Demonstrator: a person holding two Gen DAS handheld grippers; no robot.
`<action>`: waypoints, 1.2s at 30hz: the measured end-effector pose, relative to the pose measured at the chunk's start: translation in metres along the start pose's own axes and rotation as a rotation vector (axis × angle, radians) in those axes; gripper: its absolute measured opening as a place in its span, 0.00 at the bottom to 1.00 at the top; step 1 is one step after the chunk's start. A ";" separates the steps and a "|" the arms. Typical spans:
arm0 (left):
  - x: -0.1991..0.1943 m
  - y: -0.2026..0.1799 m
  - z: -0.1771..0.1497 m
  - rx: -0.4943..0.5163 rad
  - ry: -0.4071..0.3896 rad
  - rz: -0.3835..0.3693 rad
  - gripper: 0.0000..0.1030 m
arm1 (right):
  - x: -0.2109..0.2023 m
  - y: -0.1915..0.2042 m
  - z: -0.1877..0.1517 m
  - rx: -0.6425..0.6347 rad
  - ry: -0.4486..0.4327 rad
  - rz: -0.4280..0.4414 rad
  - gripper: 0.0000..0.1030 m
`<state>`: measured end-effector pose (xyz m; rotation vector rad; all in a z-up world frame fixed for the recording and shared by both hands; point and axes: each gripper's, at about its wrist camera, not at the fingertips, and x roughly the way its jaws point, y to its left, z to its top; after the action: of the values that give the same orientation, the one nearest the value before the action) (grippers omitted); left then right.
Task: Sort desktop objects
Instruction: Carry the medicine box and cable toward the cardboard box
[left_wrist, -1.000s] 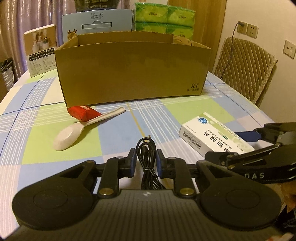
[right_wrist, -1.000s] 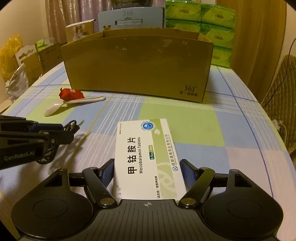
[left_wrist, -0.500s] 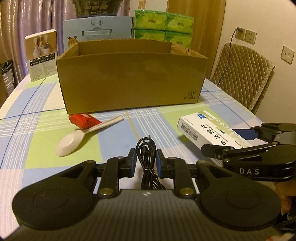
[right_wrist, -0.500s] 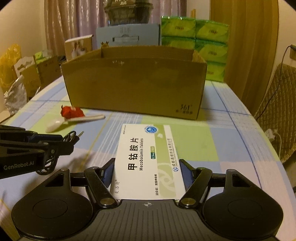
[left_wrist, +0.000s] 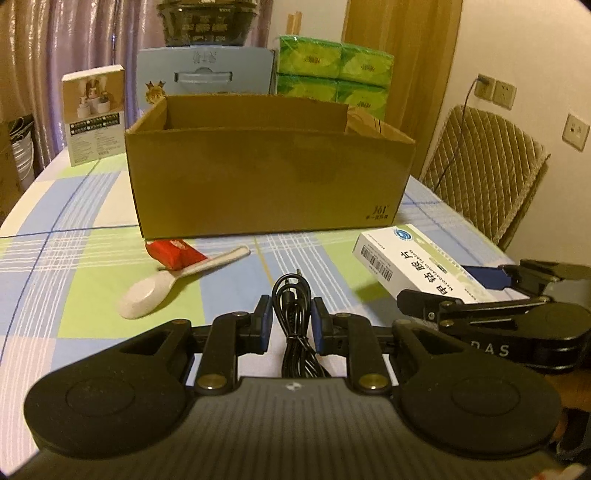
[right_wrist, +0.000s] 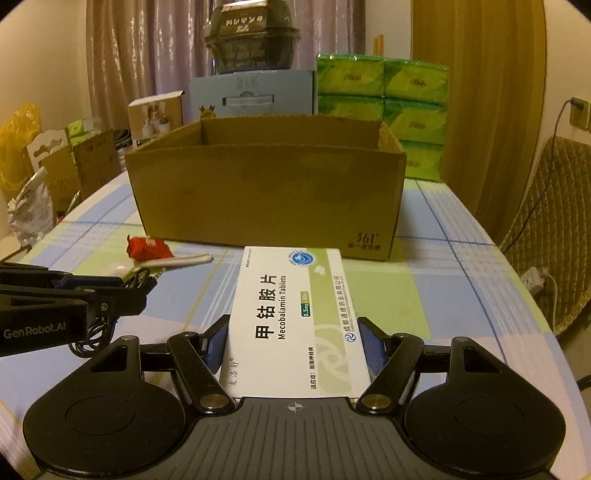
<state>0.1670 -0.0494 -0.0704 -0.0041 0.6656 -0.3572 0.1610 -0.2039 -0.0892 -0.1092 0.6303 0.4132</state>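
The left gripper (left_wrist: 291, 325) has its blue pads (left_wrist: 263, 325) pinched narrow on a bundled black cable (left_wrist: 291, 306), taken across the coil's middle so the loops stay gathered and the plug points forward. The right gripper (right_wrist: 295, 343) clamps a white medicine box (right_wrist: 295, 317) by its long sides near the rear end, which leaves most of the box reaching out ahead, level and label up. Both items hang clear of the checked tablecloth (left_wrist: 92, 280), apparently so they can pass over the near wall of the open cardboard box (left_wrist: 269, 184) straight ahead. A white spoon (left_wrist: 177, 284) and a red packet (left_wrist: 173, 253) lie touching each other on the cloth, just before that wall, not yet sorted.

Against the frames a second ago, both cameras sit higher: more of the carton's inside and rim shows, and the medicine box has risen off the cloth.
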 end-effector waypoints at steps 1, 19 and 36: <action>-0.002 -0.001 0.002 -0.002 -0.005 0.001 0.17 | -0.002 -0.001 0.001 0.006 -0.005 0.001 0.66; -0.034 -0.006 0.031 0.007 -0.033 0.035 0.17 | -0.036 -0.002 0.016 0.020 -0.088 -0.001 0.66; -0.061 -0.005 0.047 -0.007 -0.036 0.027 0.17 | -0.063 -0.011 0.037 0.030 -0.110 -0.006 0.66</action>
<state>0.1492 -0.0394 0.0040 -0.0076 0.6309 -0.3281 0.1396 -0.2271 -0.0224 -0.0595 0.5279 0.4013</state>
